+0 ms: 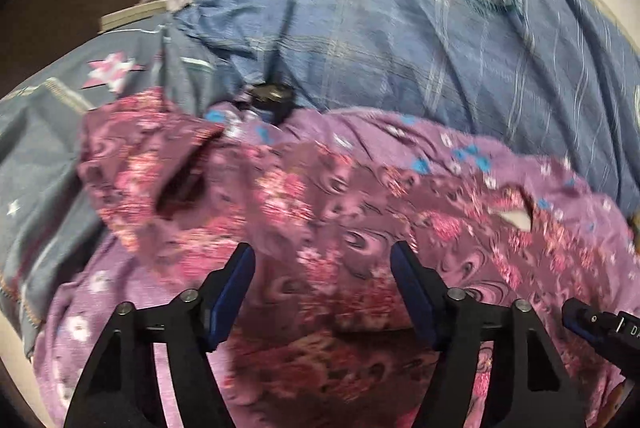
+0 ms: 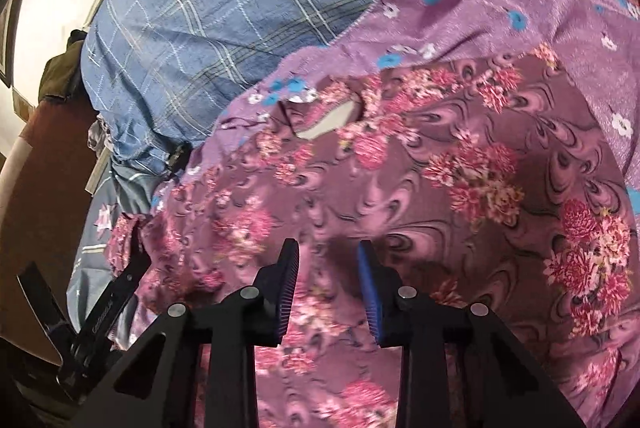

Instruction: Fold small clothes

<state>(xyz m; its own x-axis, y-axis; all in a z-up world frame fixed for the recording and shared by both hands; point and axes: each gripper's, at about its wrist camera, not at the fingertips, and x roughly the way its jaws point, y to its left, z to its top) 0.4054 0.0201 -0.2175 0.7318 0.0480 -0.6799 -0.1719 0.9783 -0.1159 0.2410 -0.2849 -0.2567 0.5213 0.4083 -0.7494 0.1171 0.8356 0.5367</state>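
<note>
A small maroon garment [image 1: 320, 196] [image 2: 440, 168] with pink flower print lies spread on a purple flowered cloth [image 1: 440, 148] [image 2: 480, 8]. Its neck opening [image 2: 328, 120] shows a pale label, and a sleeve opening [image 1: 180, 188] gapes at the left. My left gripper [image 1: 322, 264] hangs wide open just over the garment's near part, nothing between its pads. My right gripper [image 2: 328, 260] stands over the garment's lower middle, jaws narrowly apart, with the fabric below them and not pinched. Each gripper shows at the edge of the other's view: the right gripper [image 1: 600, 324] and the left gripper [image 2: 120, 288].
A blue plaid bedsheet [image 1: 360, 8] [image 2: 240, 8] with a round crest covers the bed behind. Grey star-print fabric [image 1: 60, 108] [image 2: 100, 224] lies at the left. A small black object [image 1: 272, 96] [image 2: 178, 156] sits at the purple cloth's far edge. Brown floor lies beyond the bed's left side.
</note>
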